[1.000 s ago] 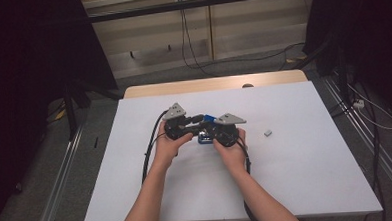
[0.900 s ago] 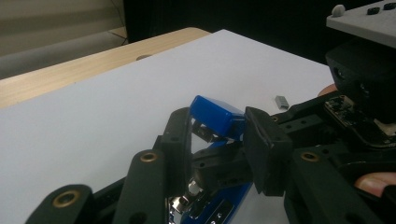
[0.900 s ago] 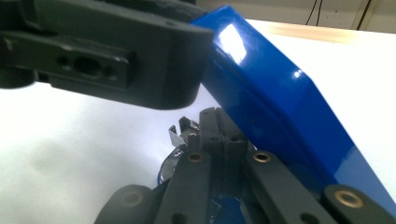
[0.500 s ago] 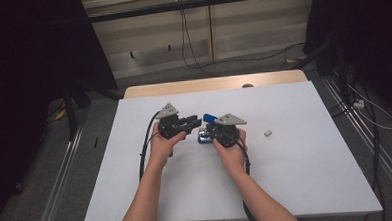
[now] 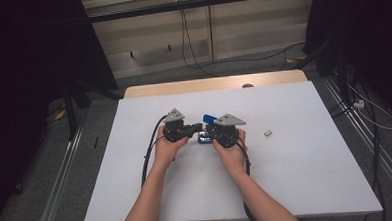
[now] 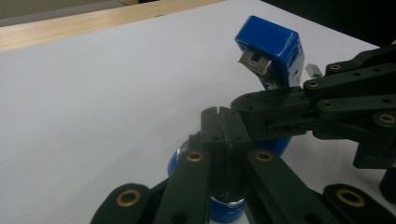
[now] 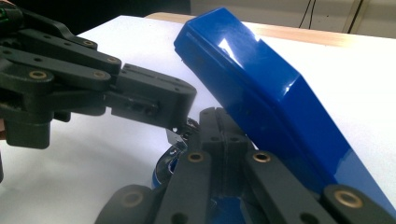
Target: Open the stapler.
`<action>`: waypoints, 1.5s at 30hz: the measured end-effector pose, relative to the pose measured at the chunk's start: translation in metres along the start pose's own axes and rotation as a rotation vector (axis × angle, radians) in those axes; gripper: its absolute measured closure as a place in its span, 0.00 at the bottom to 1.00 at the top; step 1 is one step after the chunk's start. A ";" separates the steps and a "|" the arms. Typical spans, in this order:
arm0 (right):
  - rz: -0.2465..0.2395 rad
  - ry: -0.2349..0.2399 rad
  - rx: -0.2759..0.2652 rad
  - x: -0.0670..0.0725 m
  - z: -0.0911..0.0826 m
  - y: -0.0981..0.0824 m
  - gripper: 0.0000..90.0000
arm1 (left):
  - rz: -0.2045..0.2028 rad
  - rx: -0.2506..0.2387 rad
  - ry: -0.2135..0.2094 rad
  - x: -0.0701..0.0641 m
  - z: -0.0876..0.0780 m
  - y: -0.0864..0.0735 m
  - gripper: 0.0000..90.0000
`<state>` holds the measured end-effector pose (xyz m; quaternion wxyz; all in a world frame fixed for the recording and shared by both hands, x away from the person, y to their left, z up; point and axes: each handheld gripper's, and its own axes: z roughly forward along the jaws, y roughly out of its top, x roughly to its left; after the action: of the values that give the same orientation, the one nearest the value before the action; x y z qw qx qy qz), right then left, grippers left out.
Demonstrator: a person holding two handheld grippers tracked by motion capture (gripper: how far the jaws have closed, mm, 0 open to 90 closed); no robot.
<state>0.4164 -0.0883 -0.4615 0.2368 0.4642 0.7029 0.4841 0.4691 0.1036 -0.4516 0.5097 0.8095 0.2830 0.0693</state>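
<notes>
Working mid-table, the clenched left gripper point(image 5: 200, 126) should tug the staple strip gently while the right gripper point(image 5: 209, 133), clamped on the blue stapler point(image 7: 261, 98), steadies its base.

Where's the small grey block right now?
In the high view the small grey block lies alone on the white table, right of the right gripper and the blue stapler it works on.
</notes>
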 end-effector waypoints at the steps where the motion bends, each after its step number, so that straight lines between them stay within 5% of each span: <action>1: -0.008 0.004 0.010 0.001 0.000 0.000 1.00 | -0.008 0.002 0.003 -0.001 0.000 -0.001 1.00; 9: -0.059 -0.040 -0.002 0.001 -0.002 0.003 1.00 | 0.004 0.019 0.022 0.001 0.001 -0.007 1.00; 14: -0.043 -0.047 0.001 0.001 -0.004 0.005 1.00 | 0.010 0.001 0.022 0.001 0.001 -0.010 1.00; 20: -0.066 -0.108 0.003 0.001 -0.009 0.009 1.00 | 0.023 0.007 0.030 -0.001 0.001 -0.009 1.00; 27: -0.072 -0.168 0.018 -0.011 -0.022 0.016 1.00 | 0.021 0.014 0.035 -0.001 0.001 -0.008 1.00; 45: -0.074 -0.216 0.038 -0.029 -0.032 0.013 1.00 | 0.013 0.023 0.034 -0.001 0.001 -0.007 1.00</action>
<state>0.4099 -0.1275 -0.4400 0.3202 0.4917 0.6989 0.4089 0.4656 0.1044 -0.4580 0.4951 0.8159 0.2870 0.0830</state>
